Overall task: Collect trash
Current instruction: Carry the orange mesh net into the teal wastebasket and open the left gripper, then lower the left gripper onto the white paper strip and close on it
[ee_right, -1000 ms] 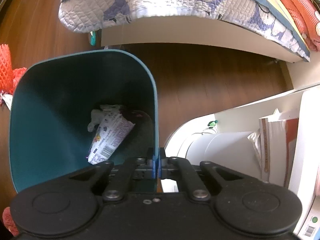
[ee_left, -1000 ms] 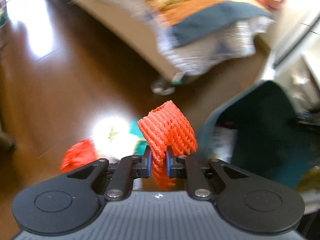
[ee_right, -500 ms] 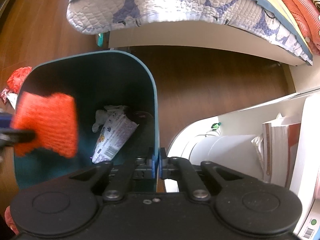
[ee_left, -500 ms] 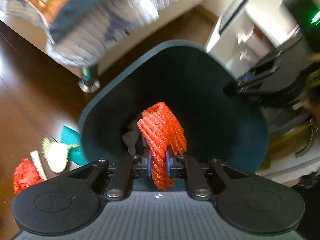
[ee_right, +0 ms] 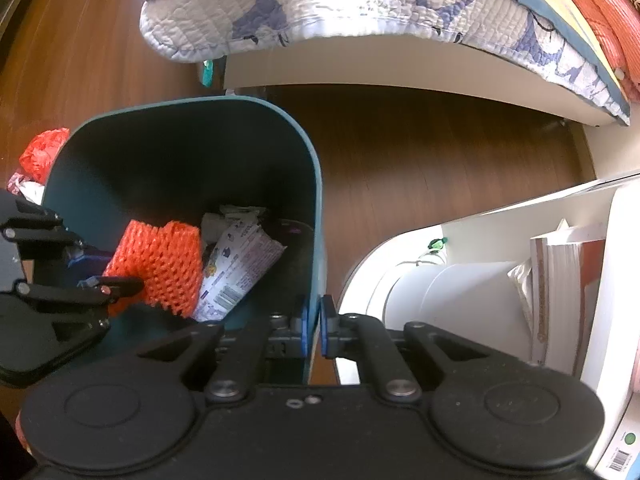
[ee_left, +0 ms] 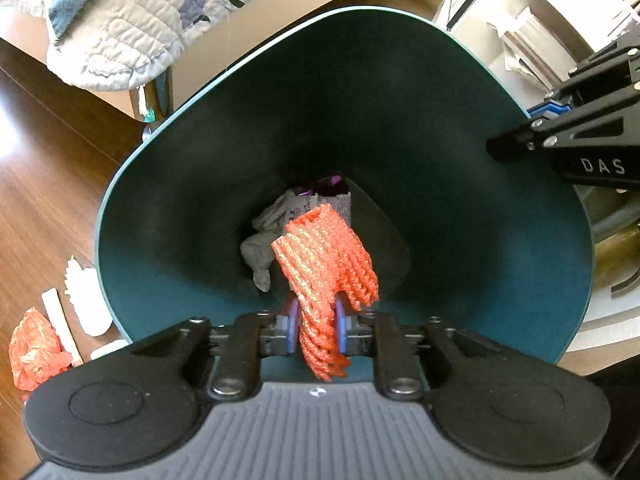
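- Fingers of the left gripper (ee_left: 316, 330) sit over the mouth of the teal bin (ee_left: 520, 264), their blue pads on either side of an orange foam net (ee_left: 326, 264); they have just been opening, and the net is between them, its upper part flopping forward into the bin.
- Off to the left of the bin, on the wooden floor (ee_left: 36, 184), lie a crumpled red wrapper (ee_left: 34, 350), a white stick (ee_left: 60, 326) and a white scrap (ee_left: 86, 304), close together and just beside the bin wall.
- Inside the bin, at the bottom, rest a grey crumpled rag (ee_left: 266, 240) and a printed packet (ee_right: 240, 268), partly hidden behind the net.
- Above the bin, a quilted blanket (ee_right: 360, 4) hangs over the edge of a bed (ee_right: 400, 72).
- On the bin's right rim, the right gripper (ee_right: 313, 330) has its fingers pressed nearly together, pinching the thin bin wall between the blue pads.
- Right of the bin stands a white shelf (ee_right: 616, 280) with a stack of papers (ee_right: 560, 300) in it, near a white rounded object (ee_right: 440, 300) that I cannot identify.
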`<state>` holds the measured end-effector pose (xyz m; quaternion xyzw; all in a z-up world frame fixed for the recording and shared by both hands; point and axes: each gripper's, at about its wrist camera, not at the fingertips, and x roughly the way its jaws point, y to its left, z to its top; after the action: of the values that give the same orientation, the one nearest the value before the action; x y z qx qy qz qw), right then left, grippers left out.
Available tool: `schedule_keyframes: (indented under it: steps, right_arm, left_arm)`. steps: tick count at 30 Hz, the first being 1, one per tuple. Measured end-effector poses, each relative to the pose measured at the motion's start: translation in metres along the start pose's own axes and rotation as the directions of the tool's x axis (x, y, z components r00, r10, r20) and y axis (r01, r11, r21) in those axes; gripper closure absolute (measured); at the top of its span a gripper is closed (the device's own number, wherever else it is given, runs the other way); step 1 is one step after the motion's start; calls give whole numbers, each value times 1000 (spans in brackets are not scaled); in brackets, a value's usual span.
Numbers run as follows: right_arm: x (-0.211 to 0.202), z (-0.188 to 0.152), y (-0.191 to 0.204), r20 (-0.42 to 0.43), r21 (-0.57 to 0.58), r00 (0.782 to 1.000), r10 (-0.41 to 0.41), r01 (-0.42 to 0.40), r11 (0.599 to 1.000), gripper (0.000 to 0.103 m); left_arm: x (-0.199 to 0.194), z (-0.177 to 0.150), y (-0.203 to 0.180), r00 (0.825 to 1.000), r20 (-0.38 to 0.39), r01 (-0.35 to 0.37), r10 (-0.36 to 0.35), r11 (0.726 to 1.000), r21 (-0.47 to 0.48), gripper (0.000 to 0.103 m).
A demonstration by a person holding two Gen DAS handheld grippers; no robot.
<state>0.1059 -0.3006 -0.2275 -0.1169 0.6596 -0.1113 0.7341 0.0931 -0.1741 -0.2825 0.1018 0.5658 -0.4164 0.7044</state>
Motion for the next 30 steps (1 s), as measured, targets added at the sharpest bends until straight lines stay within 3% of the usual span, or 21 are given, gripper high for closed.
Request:
schedule_keyframes:
  steps: [3,4,6,15,21,25,30]
  right_arm:
    - [1,1,1,-6,-3,1000,8,-8,1000,97]
    - [1,1,1,-6,-1,1000,10,-10,1000,96]
    - [1,1,1,-9,-1,1000,13,-13,1000,96]
    - [0,0,0,-13,0,999,29,-29,1000,95]
    - [5,0,-4,-39,-12,998,41,-41,999,94]
    - [15,-2,-4,-82,-29,994,78,-80,996,90]
    - [29,-7,7,-119,-62,991,66,-74,995,88]
  left_arm:
    - [-5,-1,1,1000,19,-2,1,1000,9,64]
    - [-7,-1,1,1000,26,-8,7,1000,13,47]
    - [-16,-5,1,998,55,-12,11,1000,19,32]
    - [-54,-16,20,994,106,-18,18,1000,-1,32]
    - [-94,-38,65,978,179,-91,104,993,-75,32]
    - [-113,-56,108,963,184,-164,199,968,-192,32]
    - [-121,-75,158,944,140,-245,300,918,-311,32]
